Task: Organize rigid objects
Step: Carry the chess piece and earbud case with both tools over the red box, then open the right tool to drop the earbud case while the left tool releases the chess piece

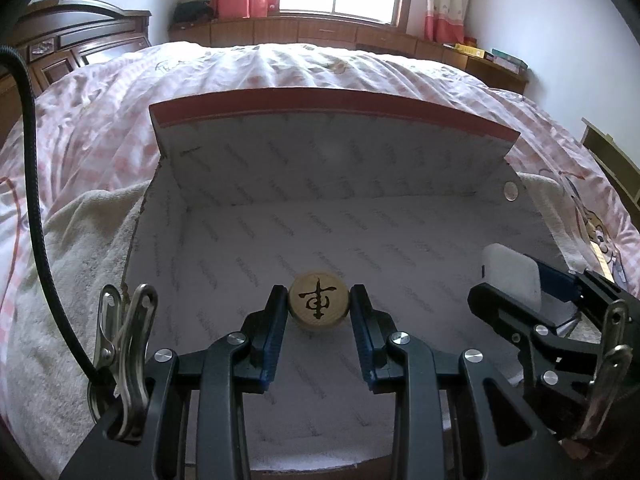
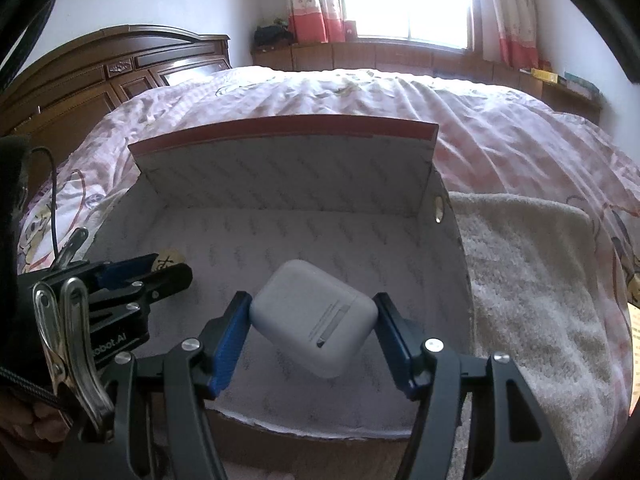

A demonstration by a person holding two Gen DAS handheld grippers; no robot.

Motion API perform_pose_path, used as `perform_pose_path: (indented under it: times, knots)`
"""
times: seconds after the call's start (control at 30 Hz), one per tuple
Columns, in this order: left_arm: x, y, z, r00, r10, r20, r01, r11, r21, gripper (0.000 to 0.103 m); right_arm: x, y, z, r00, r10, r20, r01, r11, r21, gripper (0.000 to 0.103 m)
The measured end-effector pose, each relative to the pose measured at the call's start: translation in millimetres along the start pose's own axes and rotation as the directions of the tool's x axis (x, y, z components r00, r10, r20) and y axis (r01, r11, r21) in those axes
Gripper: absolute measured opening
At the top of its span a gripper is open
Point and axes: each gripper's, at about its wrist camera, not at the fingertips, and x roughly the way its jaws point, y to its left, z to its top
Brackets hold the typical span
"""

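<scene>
My left gripper (image 1: 319,300) is shut on a round wooden chess piece (image 1: 318,302) with a black character, held inside an open white-lined cardboard box (image 1: 280,168). My right gripper (image 2: 313,312) is shut on a white earbud case (image 2: 314,316), also inside the box (image 2: 280,184). In the left wrist view the right gripper (image 1: 520,288) and the earbud case (image 1: 510,276) show at the box's right side. In the right wrist view the left gripper (image 2: 164,270) and the chess piece (image 2: 168,260) show at the left.
The box stands on a cream towel (image 2: 532,280) spread over a pink checked bedspread (image 1: 280,68). A dark wooden headboard (image 2: 100,76) is at the left. Low wooden cabinets (image 1: 320,34) run under the window.
</scene>
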Motion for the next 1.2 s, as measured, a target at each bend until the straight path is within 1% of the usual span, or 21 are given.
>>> perform_pose_path:
  times: [0.4,0.6,0.77,1.2]
  knots:
    - [4.4,-3.0,1.3,0.999,0.037,-0.015,-0.037,0.999,0.014,0.033,-0.2,-2.5,0.4,1.000,-0.001,0.015,0.001,1.000,0.008,0.065]
    - [4.2,0.1,1.5,0.999,0.046,-0.024,-0.046,0.999,0.002,0.033,-1.9,-4.8,0.8,1.000,0.008,0.024,-0.009,1.000,0.029,0.070]
    - [2.9,1.5,2.3,0.999,0.047,-0.023,-0.047,0.999,-0.004,0.033,-4.0,-4.9,-0.1,0.999,0.019,0.032,-0.020,0.999,0.036,0.071]
    - [-16.5,0.3,1.7,0.999,0.046,0.004,-0.046,0.999,-0.003,0.033,-22.1,-5.3,0.6,0.998,0.021,0.065,-0.024,0.998,0.051,0.072]
